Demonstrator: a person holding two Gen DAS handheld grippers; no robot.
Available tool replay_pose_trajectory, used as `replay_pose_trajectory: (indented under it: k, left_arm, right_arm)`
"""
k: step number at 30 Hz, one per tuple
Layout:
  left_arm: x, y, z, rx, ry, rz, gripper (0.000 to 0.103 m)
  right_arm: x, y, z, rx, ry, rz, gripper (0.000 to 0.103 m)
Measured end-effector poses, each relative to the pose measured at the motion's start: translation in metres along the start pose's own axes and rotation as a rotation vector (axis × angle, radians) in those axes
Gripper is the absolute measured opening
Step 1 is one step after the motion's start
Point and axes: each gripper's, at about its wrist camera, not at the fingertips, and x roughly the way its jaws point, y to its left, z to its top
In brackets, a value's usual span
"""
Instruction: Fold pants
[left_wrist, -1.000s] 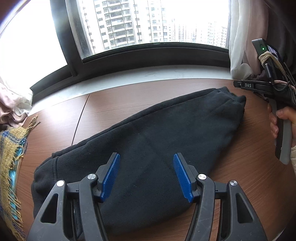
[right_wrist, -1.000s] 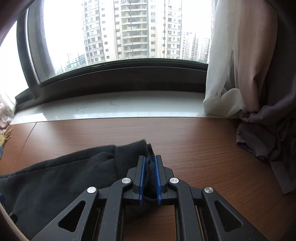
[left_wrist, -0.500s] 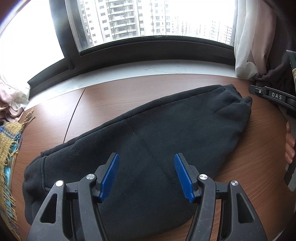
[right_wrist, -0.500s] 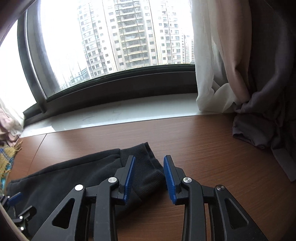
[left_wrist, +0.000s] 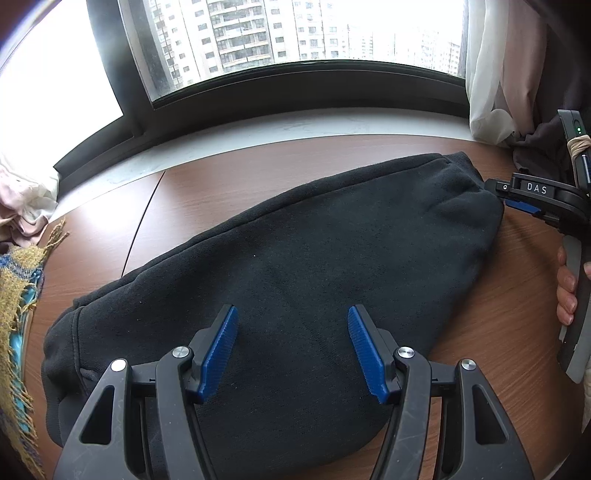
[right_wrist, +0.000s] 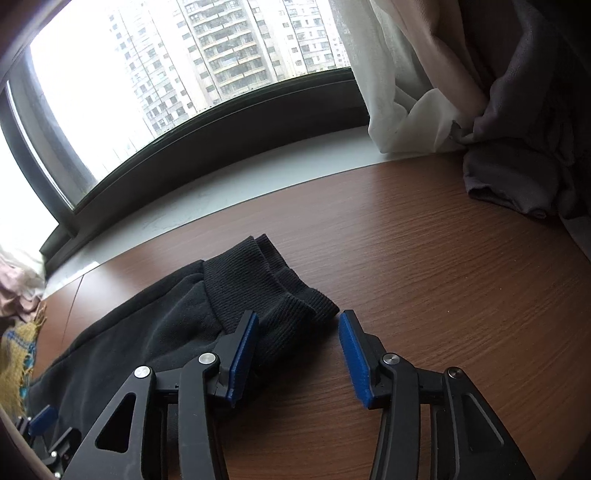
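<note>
Pants (left_wrist: 295, 266) spread flat on wooden table (right_wrist: 443, 258), lengthwise between both tools, ready for another fold. Left gripper (left_wrist: 291, 350) hovering over the thick middle, jaws wide, gripping nothing. Right gripper (right_wrist: 297, 354) parted too, ribbed cuffs (right_wrist: 266, 288) just ahead of its left pad, ungripped.

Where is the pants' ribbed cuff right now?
In the right wrist view the cuff lies flat on the table, just ahead of the open right gripper, its tip between the fingers, with the window sill beyond.
</note>
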Motion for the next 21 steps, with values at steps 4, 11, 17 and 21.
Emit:
replay_pose_trajectory:
  k: [4, 11, 17, 21]
  left_arm:
    - [0.001, -0.001, 0.001, 0.007, -0.001, 0.003, 0.061]
    - [0.006, 0.002, 0.0, -0.005, 0.01, -0.003, 0.063]
    - [0.007, 0.007, -0.005, -0.013, 0.019, -0.019, 0.065]
    - [0.004, 0.007, -0.012, -0.009, 0.033, -0.036, 0.066]
  right_arm:
    - [0.007, -0.005, 0.004, 0.031, -0.003, 0.008, 0.047]
    - [0.014, 0.0, 0.009, -0.01, -0.015, -0.01, 0.014]
    - [-0.005, -0.001, 0.002, 0.009, -0.048, -0.046, 0.012]
    - [-0.028, -0.008, -0.017, -0.003, -0.042, -0.105, 0.011]
